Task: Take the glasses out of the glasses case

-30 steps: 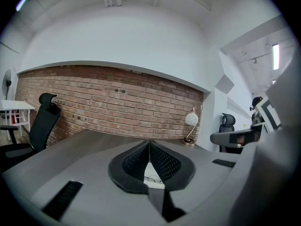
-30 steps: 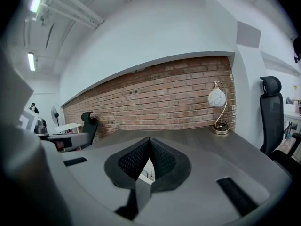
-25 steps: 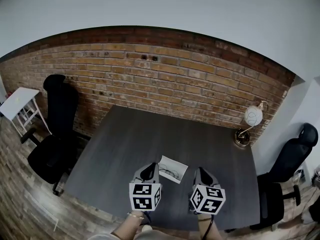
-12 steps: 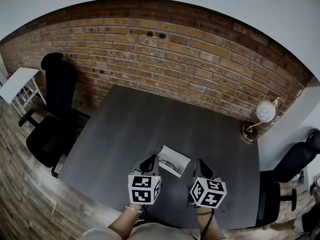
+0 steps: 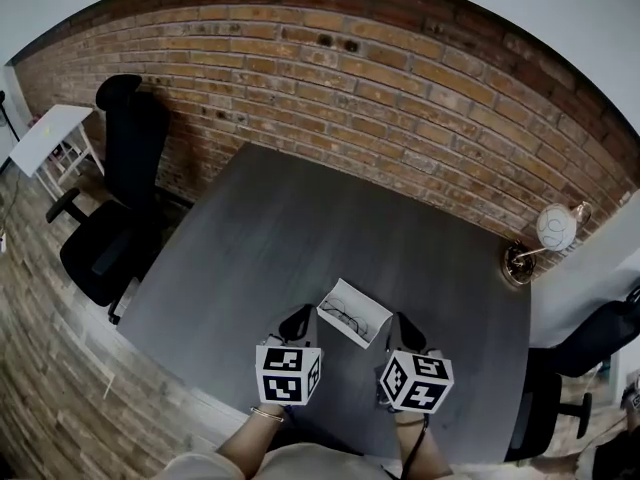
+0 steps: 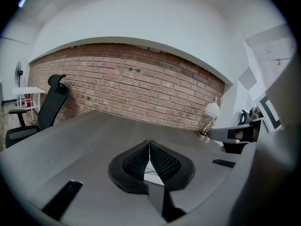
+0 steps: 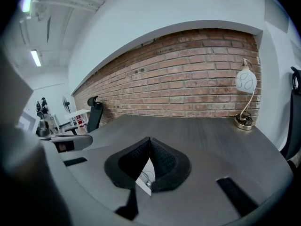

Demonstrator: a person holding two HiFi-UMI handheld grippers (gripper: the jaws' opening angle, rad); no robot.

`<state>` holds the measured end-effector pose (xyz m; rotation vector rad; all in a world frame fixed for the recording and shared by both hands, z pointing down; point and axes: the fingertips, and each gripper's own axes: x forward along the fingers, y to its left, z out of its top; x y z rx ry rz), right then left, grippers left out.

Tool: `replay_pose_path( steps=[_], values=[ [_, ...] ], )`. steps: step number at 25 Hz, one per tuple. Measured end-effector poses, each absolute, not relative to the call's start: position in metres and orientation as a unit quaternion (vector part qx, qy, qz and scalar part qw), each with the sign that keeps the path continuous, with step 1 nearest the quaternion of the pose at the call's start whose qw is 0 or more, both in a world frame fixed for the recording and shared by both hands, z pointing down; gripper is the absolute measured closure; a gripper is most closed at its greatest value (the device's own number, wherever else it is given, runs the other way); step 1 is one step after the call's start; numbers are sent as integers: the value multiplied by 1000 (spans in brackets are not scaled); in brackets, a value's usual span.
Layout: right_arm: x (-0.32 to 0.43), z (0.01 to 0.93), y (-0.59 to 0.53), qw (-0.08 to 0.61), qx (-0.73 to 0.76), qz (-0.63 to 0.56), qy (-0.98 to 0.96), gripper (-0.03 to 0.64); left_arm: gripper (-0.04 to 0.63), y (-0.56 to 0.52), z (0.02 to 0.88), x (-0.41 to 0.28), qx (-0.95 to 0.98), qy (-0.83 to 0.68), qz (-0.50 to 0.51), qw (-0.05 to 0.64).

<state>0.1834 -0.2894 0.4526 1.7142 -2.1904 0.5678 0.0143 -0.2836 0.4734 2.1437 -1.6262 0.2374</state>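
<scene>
left gripper (image 5: 297,320) fingers closed, empty; right gripper (image 5: 403,329) fingers closed, empty; glasses (image 5: 345,318) in open case (image 5: 376,320)

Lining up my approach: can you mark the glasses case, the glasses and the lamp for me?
glasses case (image 5: 341,330), head view, on its white near wall.
glasses (image 5: 345,317), head view, on the dark frame inside the case.
lamp (image 5: 556,228), head view, on its round white shade.

Glasses (image 5: 345,318) lie in the case (image 5: 368,310) on the table (image 5: 300,218) (near edge), between left gripper (image 5: 297,322) and right gripper (image 5: 403,329).
</scene>
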Motion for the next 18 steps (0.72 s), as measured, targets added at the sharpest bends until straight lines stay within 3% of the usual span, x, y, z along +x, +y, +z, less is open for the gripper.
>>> replay_pose_path(
  steps=[18],
  values=[
    [156,524,-281,249,529,220,-781,584,575,-259,539,-6,729,-612,112,284]
  ],
)
